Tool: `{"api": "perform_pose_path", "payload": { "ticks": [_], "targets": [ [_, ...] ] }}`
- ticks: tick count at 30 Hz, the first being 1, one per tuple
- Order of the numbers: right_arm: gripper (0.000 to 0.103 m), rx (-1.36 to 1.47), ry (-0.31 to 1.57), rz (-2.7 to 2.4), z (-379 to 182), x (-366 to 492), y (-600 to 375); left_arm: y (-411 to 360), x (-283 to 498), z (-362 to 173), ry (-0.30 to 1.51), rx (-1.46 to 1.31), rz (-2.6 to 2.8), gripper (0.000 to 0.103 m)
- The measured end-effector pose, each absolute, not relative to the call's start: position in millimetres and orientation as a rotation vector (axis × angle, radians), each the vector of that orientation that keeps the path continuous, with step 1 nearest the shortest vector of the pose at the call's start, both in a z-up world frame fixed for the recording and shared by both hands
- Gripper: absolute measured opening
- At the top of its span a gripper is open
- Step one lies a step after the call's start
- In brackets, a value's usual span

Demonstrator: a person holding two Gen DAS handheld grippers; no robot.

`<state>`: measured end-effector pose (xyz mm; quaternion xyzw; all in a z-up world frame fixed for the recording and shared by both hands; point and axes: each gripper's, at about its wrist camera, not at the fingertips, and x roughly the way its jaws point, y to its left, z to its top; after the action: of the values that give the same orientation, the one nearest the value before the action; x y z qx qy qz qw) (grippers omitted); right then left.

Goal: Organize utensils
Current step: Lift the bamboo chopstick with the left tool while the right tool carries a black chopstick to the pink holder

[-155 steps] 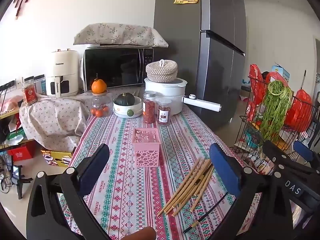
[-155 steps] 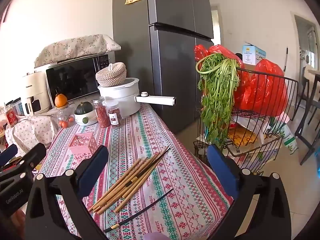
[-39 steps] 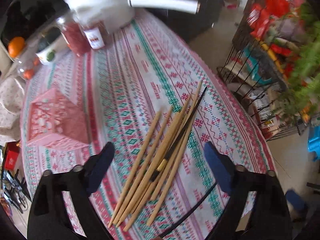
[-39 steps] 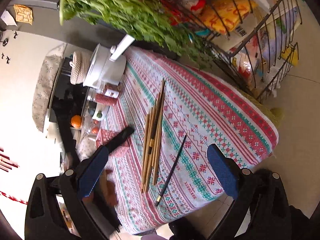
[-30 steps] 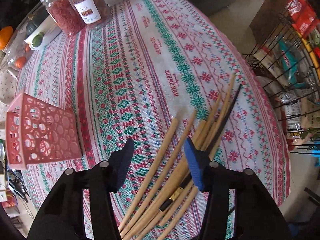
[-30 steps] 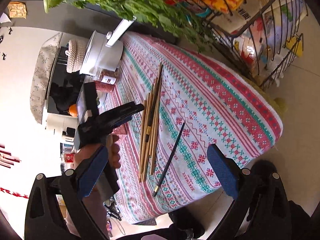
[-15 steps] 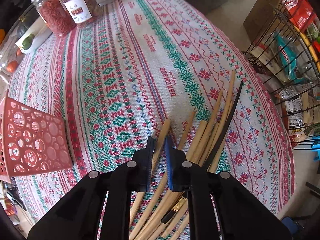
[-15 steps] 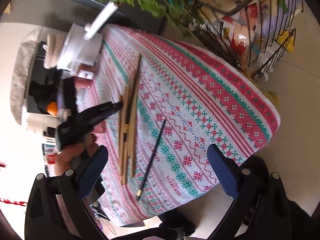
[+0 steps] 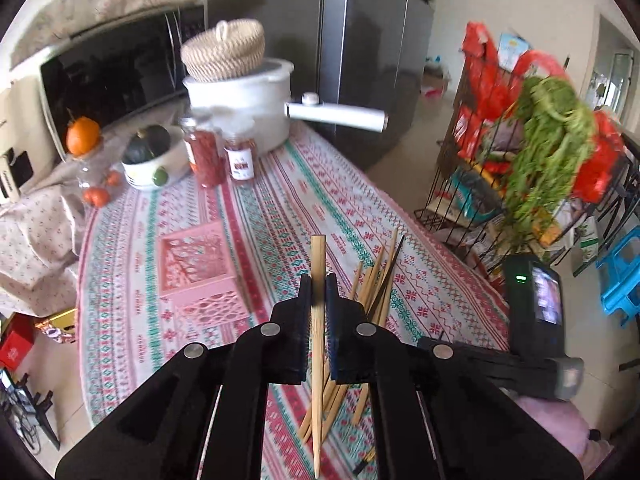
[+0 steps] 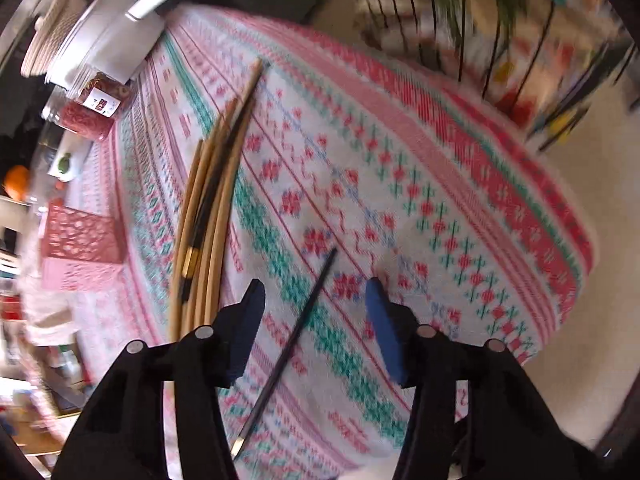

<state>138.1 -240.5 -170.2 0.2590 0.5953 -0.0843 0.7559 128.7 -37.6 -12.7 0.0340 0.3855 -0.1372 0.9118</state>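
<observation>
My left gripper (image 9: 315, 285) is shut on a bamboo chopstick (image 9: 318, 344) and holds it upright above the table. The pink perforated basket (image 9: 198, 270) stands just left of it. Several more bamboo chopsticks (image 9: 374, 280) lie in a pile on the patterned tablecloth, also in the right wrist view (image 10: 208, 216). My right gripper (image 10: 316, 296) is open and low over the table, with a lone black chopstick (image 10: 292, 344) lying between its fingers. The right gripper also shows in the left wrist view (image 9: 532, 312), at the right.
A white pot (image 9: 248, 96) with a long handle, two spice jars (image 9: 224, 156), a bowl with a squash (image 9: 152, 160) and a microwave (image 9: 108, 76) stand at the table's back. A wire rack (image 9: 520, 140) with greens and red bags stands right of the table edge.
My left gripper has lifted the chopstick off the pile and tilted up to face the back of the table. My right gripper has come down close over the black chopstick.
</observation>
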Motion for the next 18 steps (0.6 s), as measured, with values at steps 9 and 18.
{"api": "perform_pose_path", "payload": {
  "ticks": [9,18],
  "targets": [
    [0.01,0.328,1.204,-0.288,-172,142,-200,6,73,17,0.653,-0.031,-0.261,0.006],
    [0.004,0.427,1.024,-0.184,-119,129,-206,49,72,24,0.632,-0.155,-0.219,0.006]
  ]
}}
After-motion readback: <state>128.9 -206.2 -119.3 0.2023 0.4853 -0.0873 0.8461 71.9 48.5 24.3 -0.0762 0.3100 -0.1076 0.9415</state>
